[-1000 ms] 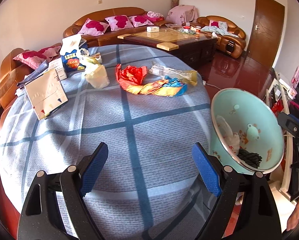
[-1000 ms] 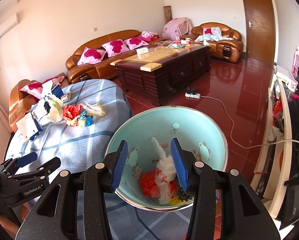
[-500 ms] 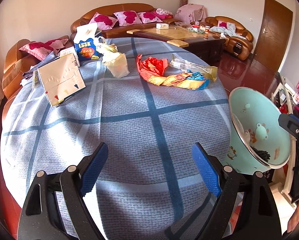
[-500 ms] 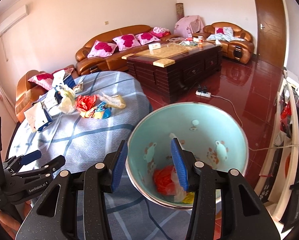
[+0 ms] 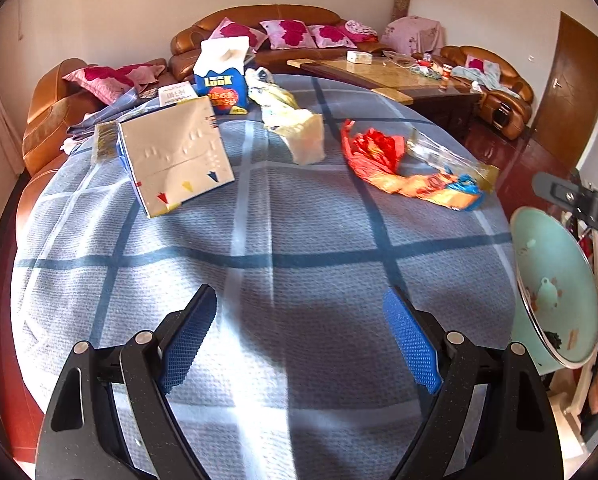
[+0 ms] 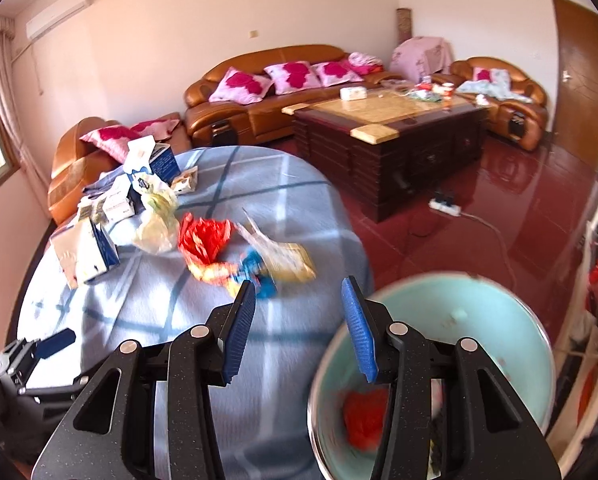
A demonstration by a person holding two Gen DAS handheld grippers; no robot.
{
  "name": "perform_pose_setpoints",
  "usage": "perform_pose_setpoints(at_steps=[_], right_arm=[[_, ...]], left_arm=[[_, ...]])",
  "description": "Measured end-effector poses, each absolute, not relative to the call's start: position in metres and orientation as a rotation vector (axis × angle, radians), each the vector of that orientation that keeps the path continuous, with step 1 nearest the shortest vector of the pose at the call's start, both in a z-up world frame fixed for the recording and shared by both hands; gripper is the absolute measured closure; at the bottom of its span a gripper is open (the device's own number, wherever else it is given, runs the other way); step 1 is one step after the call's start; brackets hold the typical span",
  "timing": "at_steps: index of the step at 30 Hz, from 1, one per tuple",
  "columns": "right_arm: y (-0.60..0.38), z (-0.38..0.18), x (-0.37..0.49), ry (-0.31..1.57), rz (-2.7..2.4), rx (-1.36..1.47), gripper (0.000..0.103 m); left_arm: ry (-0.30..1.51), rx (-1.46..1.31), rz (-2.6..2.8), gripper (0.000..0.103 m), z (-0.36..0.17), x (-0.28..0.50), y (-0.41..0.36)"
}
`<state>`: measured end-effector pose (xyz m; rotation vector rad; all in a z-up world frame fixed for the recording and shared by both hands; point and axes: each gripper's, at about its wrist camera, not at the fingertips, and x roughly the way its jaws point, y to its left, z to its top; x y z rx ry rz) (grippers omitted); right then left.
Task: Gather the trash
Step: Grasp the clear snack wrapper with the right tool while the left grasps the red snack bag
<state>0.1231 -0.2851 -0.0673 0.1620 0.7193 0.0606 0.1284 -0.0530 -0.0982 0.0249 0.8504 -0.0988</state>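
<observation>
Trash lay scattered on a round worktop (image 5: 283, 280) covered with a blue checked cloth. In the left wrist view the left gripper (image 5: 299, 328) hovered over bare cloth at 6 o'clock, its blue pads spread wide with nothing between them. Toward 1 o'clock lay a crumpled red plastic bag (image 5: 371, 152), touching an orange and blue wrapper (image 5: 439, 192) and a clear crinkled packet (image 5: 443, 156) that ran out to the cloth's rim. At 12 o'clock sat a pale yellow bag (image 5: 299, 132), and behind it stood a blue carton (image 5: 223, 80) with a white top. A white flat box (image 5: 175, 160) rested tilted at 11 o'clock.

At 3 o'clock, past the worktop's edge, a mint green basin (image 5: 551, 288) showed its inside, tipped toward the camera.

In the right wrist view the right gripper (image 6: 299, 320) stood partly open with no object between the pads. Its left finger hung over the cloth and its right finger over the basin's rim. The basin (image 6: 479, 320) sat at 5 o'clock, blurred, with red trash (image 6: 363, 420) in its bottom. The red bag (image 6: 203, 240) and the wrappers lay just beyond the fingertips at 11 o'clock.
</observation>
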Motion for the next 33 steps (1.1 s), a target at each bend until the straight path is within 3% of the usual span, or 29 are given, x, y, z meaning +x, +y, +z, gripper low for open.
perform_pose_setpoints(at_steps=[14, 17, 23, 33], right_arm=[[-0.284, -0.108, 0.209, 0.868, 0.113, 0.159, 0.059], [-0.283, -0.109, 0.215, 0.88, 0.141, 0.157, 0.066], [-0.272, -0.112, 0.22, 0.91, 0.177, 0.05, 0.069], [-0.251, -0.111, 0.241, 0.948, 0.288, -0.133, 0.054]], left_arm=[[0.867, 0.013, -0.107, 0.02, -0.098, 0.154, -0.045], [0.875, 0.005, -0.122, 0.02, -0.098, 0.161, -0.047], [0.884, 0.004, -0.147, 0.02, -0.096, 0.175, -0.057], [0.902, -0.011, -0.158, 0.02, -0.099, 0.185, -0.056]])
